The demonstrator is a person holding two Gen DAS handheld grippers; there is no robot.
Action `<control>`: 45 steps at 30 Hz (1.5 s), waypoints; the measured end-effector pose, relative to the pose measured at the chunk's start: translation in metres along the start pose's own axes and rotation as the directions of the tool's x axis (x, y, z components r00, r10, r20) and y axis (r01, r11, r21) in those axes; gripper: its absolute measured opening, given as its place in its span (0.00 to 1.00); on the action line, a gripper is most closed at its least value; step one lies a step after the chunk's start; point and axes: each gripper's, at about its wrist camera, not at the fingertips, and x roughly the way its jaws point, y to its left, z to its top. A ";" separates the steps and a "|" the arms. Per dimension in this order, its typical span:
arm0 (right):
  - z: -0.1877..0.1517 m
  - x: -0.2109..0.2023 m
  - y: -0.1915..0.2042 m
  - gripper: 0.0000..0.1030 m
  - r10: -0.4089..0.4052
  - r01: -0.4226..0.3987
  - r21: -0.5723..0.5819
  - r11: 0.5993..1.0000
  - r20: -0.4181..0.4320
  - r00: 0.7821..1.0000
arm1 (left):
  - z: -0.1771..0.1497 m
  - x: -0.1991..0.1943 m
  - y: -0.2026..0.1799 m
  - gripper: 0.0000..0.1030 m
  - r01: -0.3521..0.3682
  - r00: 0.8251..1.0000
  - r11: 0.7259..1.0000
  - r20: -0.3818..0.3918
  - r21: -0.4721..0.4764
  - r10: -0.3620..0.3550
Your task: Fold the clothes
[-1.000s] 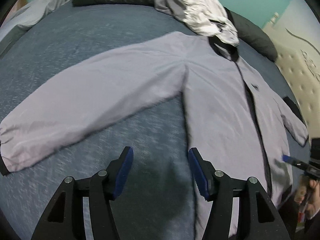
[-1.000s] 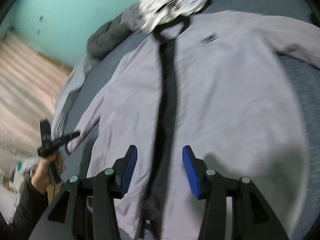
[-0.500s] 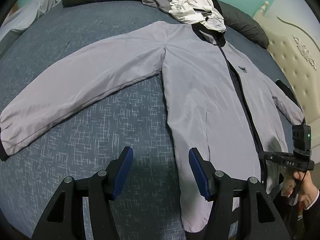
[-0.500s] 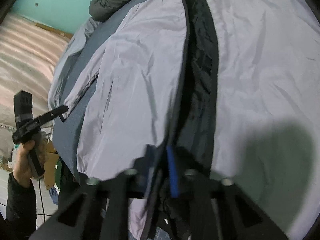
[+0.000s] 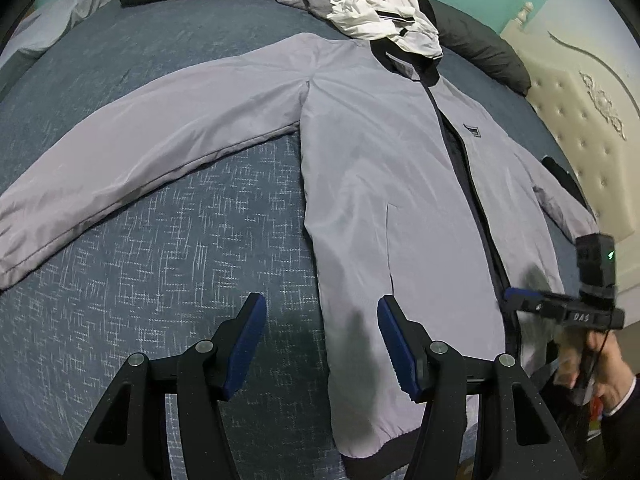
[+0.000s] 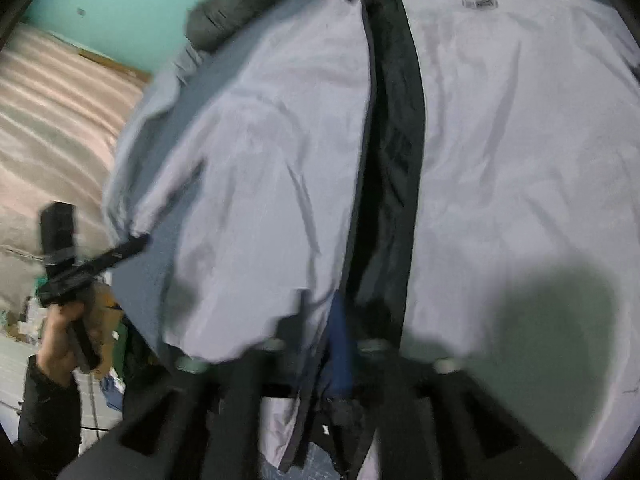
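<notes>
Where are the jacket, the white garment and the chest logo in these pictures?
jacket (image 5: pixel 360 184), left wrist view, on its front panel
white garment (image 5: pixel 372 4), left wrist view, on the crumpled middle of it
chest logo (image 5: pixel 471 129), left wrist view, on the dark patch

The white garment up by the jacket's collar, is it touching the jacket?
Touching. The left wrist view shows the white garment draped over the collar of the grey jacket, with no bedspread between them.

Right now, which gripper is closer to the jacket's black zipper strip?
Right. The right gripper is at the zipper strip, jaws opening around its bottom end. The left gripper hovers beside the jacket's side edge.
</notes>
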 end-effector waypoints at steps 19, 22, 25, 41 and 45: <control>0.003 -0.011 -0.005 0.03 0.013 -0.012 -0.013 1.000 0.047 0.999 | -0.009 0.011 -0.018 0.60 0.015 0.998 1.000 -0.054 0.028 -0.013; 0.001 -0.002 -0.002 0.03 -0.002 0.002 -0.029 1.000 0.005 1.000 | -0.013 0.021 -0.024 0.60 0.018 0.996 0.999 -0.092 0.038 -0.014; -0.001 0.007 -0.004 0.04 -0.023 0.023 -0.017 1.000 -0.030 0.999 | -0.018 0.032 -0.025 0.60 0.010 0.991 0.999 -0.134 0.039 -0.004; 0.007 -0.031 -0.006 0.11 -0.052 0.055 -0.051 0.997 0.052 0.997 | -0.036 0.051 -0.033 0.52 0.056 0.977 0.997 -0.206 0.046 -0.046; 0.010 -0.059 -0.020 0.12 -0.051 0.054 -0.023 0.998 0.103 0.993 | -0.031 0.040 -0.038 0.51 0.051 0.988 0.998 -0.147 0.048 -0.043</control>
